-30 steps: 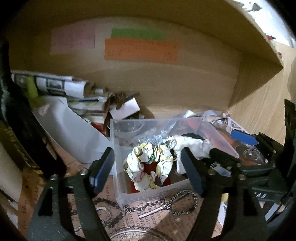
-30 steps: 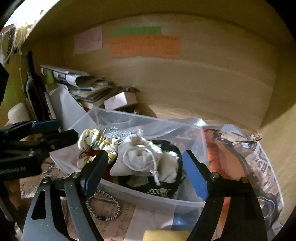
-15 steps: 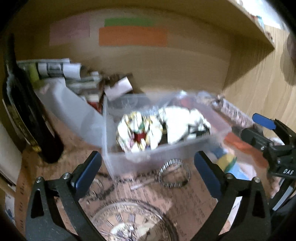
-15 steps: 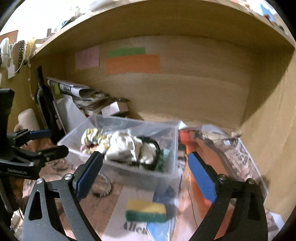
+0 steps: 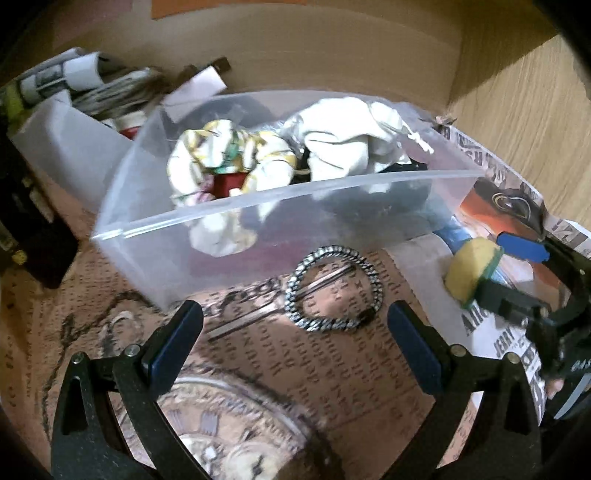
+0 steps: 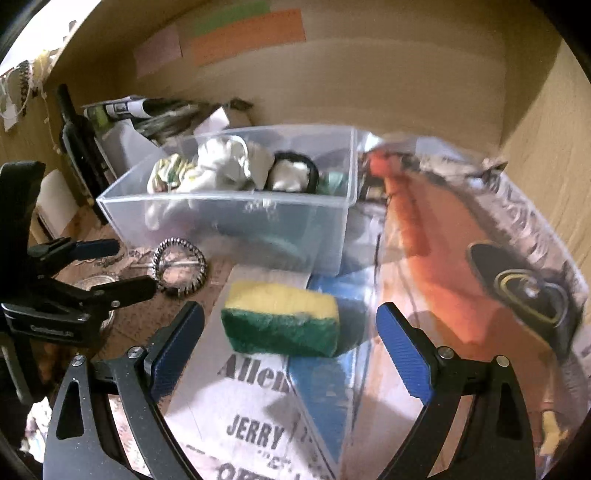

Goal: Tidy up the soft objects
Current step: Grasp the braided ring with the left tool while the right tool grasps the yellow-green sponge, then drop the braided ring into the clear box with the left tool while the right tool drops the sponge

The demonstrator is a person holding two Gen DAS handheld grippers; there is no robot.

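Note:
A clear plastic bin (image 5: 295,195) (image 6: 229,218) holds a yellow-patterned scrunchie (image 5: 225,155), a white drawstring pouch (image 5: 347,144) (image 6: 225,162) and a black band (image 6: 295,162). A black-and-white braided hair tie (image 5: 332,291) (image 6: 179,269) lies on the printed paper in front of the bin. My left gripper (image 5: 291,347) is open and empty just in front of the hair tie. A yellow-and-green sponge (image 6: 280,317) (image 5: 471,273) lies to the right. My right gripper (image 6: 288,350) is open with the sponge just ahead between its fingers.
The shelf has a wooden back wall (image 6: 369,74) with coloured paper notes (image 6: 247,33). Rolled newspapers (image 5: 74,81) and a white sheet pile at the back left. A dark bottle (image 6: 79,140) stands at the left. Printed posters (image 6: 480,258) cover the floor.
Both grippers have pulled back from the bin and dropped lower. The left one now faces the hair tie, the right one the sponge. Both stay open.

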